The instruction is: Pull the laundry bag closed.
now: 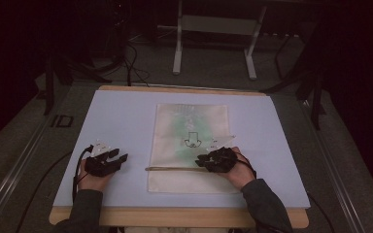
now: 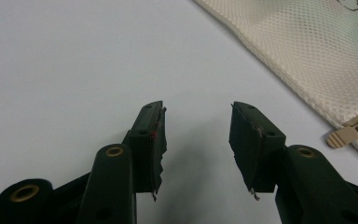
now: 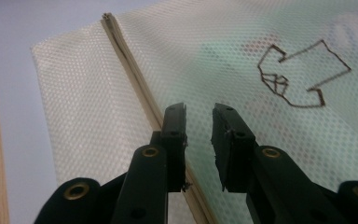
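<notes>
One mesh bag (image 1: 192, 145) lies flat mid-table (image 1: 121, 121), long side running away from the person, zipper (image 1: 172, 169) across its near end. Contents: something pale green shows through the mesh, can't tell what; a dark outlined arrow-like mark (image 3: 303, 77) sits over the green area. Zipper pull (image 2: 342, 136) lies at the bag's left edge, seen in the left gripper view. Count: one bag, one zipper, one pull, two tongs. Right tongs (image 3: 199, 135) are over the bag just past the zipper line, jaws narrow but with a clear gap, nothing pinched between them; left jaw is right over the zipper strip, right jaw over the green part. Can't tell if the tips touch the mesh. Left tongs (image 2: 196, 140) sit over bare table left of the bag, jaws spread wide, nothing between them, well apart from the pull. In the high view the left hand (image 1: 94, 179) rests near the table's front-left, the right hand (image 1: 238, 172) on the bag's lower right.
</notes>
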`<act>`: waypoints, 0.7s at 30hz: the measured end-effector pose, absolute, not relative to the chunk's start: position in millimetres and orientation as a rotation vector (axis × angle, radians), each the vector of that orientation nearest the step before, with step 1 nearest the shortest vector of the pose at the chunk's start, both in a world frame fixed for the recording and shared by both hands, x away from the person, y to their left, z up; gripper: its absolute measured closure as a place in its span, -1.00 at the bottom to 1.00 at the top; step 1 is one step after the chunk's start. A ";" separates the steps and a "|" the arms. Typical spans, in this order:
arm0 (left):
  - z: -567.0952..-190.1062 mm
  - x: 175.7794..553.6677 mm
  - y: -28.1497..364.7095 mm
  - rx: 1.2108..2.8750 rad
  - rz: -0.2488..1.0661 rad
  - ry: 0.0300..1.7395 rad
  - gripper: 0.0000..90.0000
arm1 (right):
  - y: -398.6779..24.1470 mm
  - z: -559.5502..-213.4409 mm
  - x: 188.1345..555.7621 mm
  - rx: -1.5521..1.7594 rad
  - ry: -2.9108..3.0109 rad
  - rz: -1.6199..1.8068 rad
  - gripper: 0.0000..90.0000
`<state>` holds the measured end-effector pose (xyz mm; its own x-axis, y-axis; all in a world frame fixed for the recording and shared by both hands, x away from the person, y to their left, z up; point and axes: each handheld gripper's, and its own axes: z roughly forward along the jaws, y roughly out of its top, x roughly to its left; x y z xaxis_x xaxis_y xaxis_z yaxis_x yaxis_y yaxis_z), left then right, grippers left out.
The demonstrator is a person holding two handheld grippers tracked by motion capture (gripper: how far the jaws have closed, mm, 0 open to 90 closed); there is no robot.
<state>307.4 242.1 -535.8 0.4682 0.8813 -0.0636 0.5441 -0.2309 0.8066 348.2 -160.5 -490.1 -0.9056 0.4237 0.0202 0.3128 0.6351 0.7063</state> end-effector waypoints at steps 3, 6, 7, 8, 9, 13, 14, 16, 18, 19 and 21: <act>-535.8 307.5 242.1 1.912 0.528 1.190 0.21 | -154.3 -489.5 349.1 0.590 2.713 1.127 0.66; -535.7 307.5 242.2 1.914 0.529 1.190 0.20 | -147.7 -488.7 349.7 0.578 2.721 1.125 0.66; -535.7 307.5 242.1 1.913 0.528 1.190 0.20 | -145.6 -488.6 350.0 0.570 2.723 1.123 0.66; -535.6 307.5 242.2 1.913 0.529 1.190 0.20 | -144.1 -488.5 350.3 0.564 2.724 1.122 0.66; -535.6 307.5 242.2 1.912 0.528 1.190 0.20 | -142.0 -488.4 350.5 0.560 2.728 1.124 0.66; -535.4 307.6 242.6 1.912 0.530 1.189 0.20 | -134.0 -488.1 351.8 0.539 2.738 1.116 0.66; -535.5 307.6 242.7 1.911 0.529 1.189 0.20 | -132.7 -488.0 352.5 0.530 2.738 1.118 0.66; -535.7 307.7 242.6 1.912 0.531 1.192 0.20 | -130.0 -488.1 353.3 0.527 2.739 1.123 0.66; -535.6 307.8 242.4 1.916 0.530 1.191 0.20 | -127.0 -488.0 353.8 0.522 2.745 1.120 0.66; -535.6 307.9 242.3 1.919 0.531 1.190 0.20 | -125.6 -487.8 354.0 0.518 2.747 1.118 0.66; -535.7 308.0 241.9 1.923 0.534 1.187 0.20 | -121.9 -487.5 354.2 0.510 2.752 1.114 0.66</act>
<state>308.0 241.9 -535.7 0.4715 0.8802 -0.0531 0.5443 -0.2431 0.8029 354.2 -121.9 -487.5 -0.9346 0.3557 0.0067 0.2602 0.6705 0.6948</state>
